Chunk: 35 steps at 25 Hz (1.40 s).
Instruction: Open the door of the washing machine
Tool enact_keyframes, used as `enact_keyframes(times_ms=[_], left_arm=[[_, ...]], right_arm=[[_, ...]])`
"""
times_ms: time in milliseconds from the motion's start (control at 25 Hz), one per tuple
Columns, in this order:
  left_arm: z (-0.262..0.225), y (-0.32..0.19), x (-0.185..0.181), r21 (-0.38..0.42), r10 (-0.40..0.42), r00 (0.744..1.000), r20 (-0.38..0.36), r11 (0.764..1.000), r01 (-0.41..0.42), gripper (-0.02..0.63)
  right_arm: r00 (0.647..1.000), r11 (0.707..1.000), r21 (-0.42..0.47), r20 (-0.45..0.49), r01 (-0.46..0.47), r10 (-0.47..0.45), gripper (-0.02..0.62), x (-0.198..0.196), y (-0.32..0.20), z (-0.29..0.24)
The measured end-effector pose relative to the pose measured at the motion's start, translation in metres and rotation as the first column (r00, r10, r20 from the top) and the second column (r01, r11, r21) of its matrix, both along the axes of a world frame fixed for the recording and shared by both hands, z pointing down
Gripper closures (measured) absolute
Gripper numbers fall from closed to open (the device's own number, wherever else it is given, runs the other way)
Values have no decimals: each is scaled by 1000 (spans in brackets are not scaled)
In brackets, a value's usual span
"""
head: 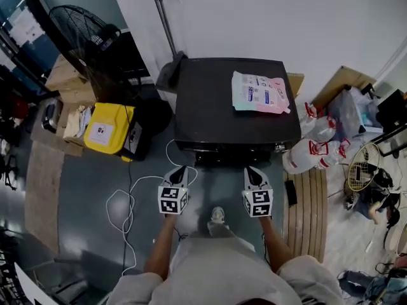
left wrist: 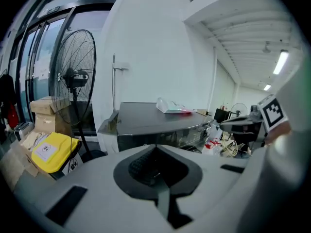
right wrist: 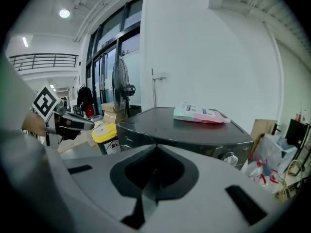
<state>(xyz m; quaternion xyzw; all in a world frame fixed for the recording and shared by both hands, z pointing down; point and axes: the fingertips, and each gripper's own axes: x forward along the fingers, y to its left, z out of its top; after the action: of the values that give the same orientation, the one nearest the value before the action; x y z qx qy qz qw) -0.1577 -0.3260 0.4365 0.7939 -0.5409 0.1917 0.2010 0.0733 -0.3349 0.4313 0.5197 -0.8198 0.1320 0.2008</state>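
**A:** Where does the dark grey, box-shaped washing machine (head: 216, 113) lie from the tongs?

**B:** Straight ahead and near, with its wide front running crosswise to both. I'd judge the door sits low on that front, but no view shows it.

**A:** Which one is nearer?

**B:** They're about level. The right gripper (head: 251, 169) faces mid-front and the left gripper (head: 180, 169) faces the left corner. Both point forward, tipped slightly down, with jaws pressed together on nothing.
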Motion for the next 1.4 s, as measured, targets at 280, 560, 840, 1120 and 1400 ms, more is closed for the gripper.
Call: enact_keyframes(times_ms=[280, 560, 840, 1120, 1400], left_arm=[[23, -16, 0, -27, 29, 999, 22, 999, -29, 598], [49, -16, -3, -60, 69, 998, 15, 996, -68, 598], [73, -11, -13, -83, 92, 996, 9, 992, -91, 598], [101, -9, -18, -97, 96, 995, 10, 991, -95, 598], [133, -13, -16, -94, 113, 994, 5, 989, -112, 598]], right_arm=[[999, 999, -36, 5, 32, -32, 597, -14, -14, 27], [1000, 998, -68, -2, 15, -15, 597, -25, -9, 48], [1000, 997, -80, 2, -3, 3, 597, -36, -3, 67], [1000, 996, -88, -1, 11, -11, 597, -47, 0, 92], [1000, 997, -82, -16, 12, -13, 597, -50, -3, 116]])
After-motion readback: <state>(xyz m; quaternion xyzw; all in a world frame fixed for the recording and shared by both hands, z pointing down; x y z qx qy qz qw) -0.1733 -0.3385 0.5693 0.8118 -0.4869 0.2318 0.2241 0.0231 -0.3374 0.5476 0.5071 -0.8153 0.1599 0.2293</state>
